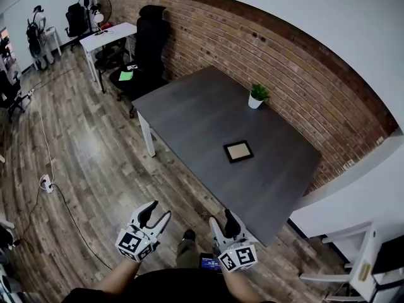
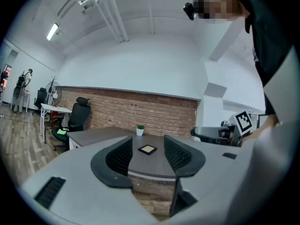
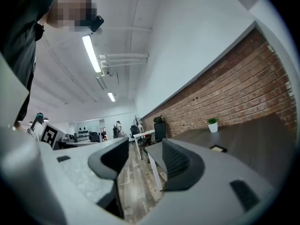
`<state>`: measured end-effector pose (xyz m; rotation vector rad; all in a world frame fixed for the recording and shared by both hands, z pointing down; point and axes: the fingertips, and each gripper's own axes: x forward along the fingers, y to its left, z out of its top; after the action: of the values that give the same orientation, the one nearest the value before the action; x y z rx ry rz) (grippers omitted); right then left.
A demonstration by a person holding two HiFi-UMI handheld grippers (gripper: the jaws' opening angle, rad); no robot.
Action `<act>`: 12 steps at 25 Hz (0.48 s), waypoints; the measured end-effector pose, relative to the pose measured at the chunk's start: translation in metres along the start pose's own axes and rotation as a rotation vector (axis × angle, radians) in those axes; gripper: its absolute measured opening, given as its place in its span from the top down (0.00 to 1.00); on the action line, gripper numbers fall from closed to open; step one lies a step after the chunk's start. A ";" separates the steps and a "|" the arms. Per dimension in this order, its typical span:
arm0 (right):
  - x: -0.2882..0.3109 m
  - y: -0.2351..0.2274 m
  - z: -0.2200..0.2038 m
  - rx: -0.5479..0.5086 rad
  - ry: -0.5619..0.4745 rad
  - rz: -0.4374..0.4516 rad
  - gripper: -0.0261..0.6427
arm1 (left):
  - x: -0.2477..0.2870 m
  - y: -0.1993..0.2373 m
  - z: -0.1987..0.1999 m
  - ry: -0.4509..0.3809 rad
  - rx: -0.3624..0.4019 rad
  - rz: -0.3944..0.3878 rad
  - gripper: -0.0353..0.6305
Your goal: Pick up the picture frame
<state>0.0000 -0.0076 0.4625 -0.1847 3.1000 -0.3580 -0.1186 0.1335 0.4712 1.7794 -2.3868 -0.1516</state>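
A small black picture frame point(image 1: 238, 151) with a tan centre lies flat on the dark grey table point(image 1: 189, 112), toward its right half. Far off, the same frame point(image 2: 147, 149) shows between the jaws in the left gripper view, and the frame point(image 3: 217, 148) appears small at the right of the right gripper view. My left gripper point(image 1: 156, 214) and right gripper point(image 1: 223, 221) hang over the wooden floor in front of the table, well short of the frame. Both stand open with nothing between their fingers.
A small potted plant point(image 1: 257, 95) in a white pot stands near the table's far edge by the brick wall. A black office chair point(image 1: 145, 55) sits at the table's far left end, with a white desk point(image 1: 107, 38) behind it. White furniture point(image 1: 353, 257) stands at the lower right.
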 end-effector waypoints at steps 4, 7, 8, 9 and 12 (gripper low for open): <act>0.051 -0.044 0.018 -0.002 -0.004 0.020 0.62 | 0.057 0.020 0.023 -0.001 0.023 -0.010 0.65; 0.080 -0.077 0.030 0.017 -0.020 0.022 0.62 | 0.099 0.036 0.036 0.002 0.036 -0.011 0.65; 0.088 -0.086 0.033 0.023 -0.026 0.024 0.62 | 0.113 0.040 0.040 0.004 0.038 -0.013 0.65; 0.095 -0.095 0.036 0.028 -0.030 0.025 0.62 | 0.126 0.044 0.043 0.005 0.040 -0.017 0.65; 0.110 -0.119 0.040 0.054 -0.044 0.022 0.62 | 0.165 0.048 0.052 0.009 0.045 -0.046 0.65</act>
<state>-0.0941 -0.1445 0.4507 -0.1546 3.0427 -0.4306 -0.2201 -0.0115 0.4396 1.8512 -2.3626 -0.0967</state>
